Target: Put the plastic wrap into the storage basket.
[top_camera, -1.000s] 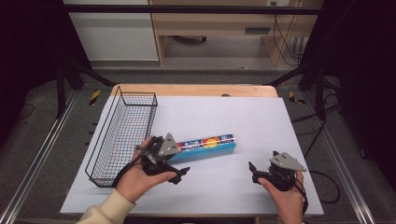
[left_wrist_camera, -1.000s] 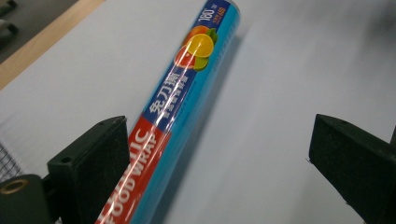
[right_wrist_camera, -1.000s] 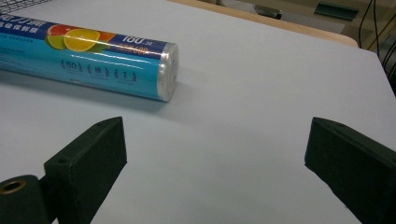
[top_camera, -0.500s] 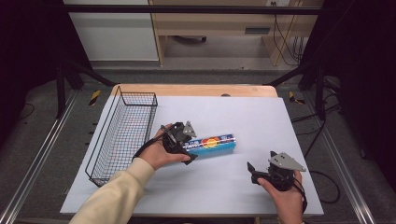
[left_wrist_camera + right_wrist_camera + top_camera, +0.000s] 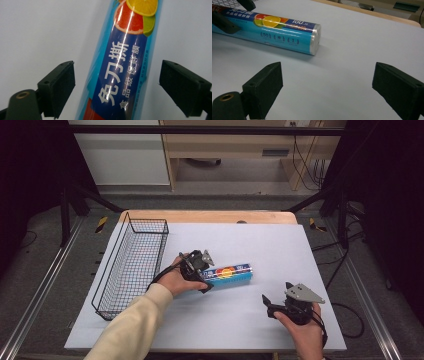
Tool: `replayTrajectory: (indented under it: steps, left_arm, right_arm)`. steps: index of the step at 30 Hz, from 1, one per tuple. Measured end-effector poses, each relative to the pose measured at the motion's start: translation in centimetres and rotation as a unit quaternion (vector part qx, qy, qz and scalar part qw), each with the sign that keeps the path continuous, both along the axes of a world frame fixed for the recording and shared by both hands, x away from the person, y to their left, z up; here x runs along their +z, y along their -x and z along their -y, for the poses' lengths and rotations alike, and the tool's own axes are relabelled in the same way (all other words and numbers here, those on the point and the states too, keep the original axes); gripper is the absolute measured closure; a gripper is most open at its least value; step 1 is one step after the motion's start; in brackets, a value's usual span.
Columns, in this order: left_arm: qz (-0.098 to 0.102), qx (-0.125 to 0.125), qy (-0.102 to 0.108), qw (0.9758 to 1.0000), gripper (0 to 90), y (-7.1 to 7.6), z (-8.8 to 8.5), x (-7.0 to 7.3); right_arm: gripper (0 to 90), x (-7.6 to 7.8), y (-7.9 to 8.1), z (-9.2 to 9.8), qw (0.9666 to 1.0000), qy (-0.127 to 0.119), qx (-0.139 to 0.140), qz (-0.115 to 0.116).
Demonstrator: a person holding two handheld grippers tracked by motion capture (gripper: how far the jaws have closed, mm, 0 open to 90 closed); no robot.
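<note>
On white mat [image 5: 320, 250], roll [image 5: 231, 273] lengthwise left-right

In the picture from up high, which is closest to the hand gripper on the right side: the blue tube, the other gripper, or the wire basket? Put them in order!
From the right gripper:
1. Blue tube, up and to its left.
2. Left gripper, over the tube's far end.
3. Wire basket, at the table's left edge.

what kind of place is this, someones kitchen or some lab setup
Most likely a lab or data-recording workspace, not a kitchen. A white-covered table sits inside a dark metal frame, cables hang near plain wooden furniture behind, and the props are few: a wire basket and a roll of cling film.
</note>
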State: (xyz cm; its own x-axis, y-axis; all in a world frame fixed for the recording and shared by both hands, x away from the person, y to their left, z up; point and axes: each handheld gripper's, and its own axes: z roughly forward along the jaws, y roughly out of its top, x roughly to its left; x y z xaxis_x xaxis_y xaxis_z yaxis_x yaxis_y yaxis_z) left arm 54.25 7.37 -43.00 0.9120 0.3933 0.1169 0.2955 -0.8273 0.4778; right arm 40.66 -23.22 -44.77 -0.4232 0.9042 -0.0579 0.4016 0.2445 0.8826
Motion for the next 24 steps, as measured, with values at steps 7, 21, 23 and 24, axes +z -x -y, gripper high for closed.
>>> replayTrajectory:
  steps: [7,21,23,24]
  left_arm:
    - [-0.004,0.001,-0.011,0.9999,18.3,-0.4,-0.1,-0.6]
    - [-0.019,-0.011,-0.033,0.9992,24.1,-0.9,0.2,-1.6]
    - [-0.018,-0.015,-0.038,0.9990,24.5,-0.9,0.4,-1.7]
    - [-0.020,-0.015,-0.038,0.9989,25.0,-0.9,0.5,-1.8]
  right_arm:
    - [10.0,0.0,0.0,-0.1,1.0000,0.001,0.003,-0.001]
    - [10.9,-0.1,-0.1,-0.2,0.9999,0.000,0.008,-0.006]
    - [10.9,-0.2,-0.1,-0.2,0.9999,0.002,0.010,-0.006]
    - [10.9,-0.2,-0.1,-0.2,0.9999,0.002,0.010,-0.006]
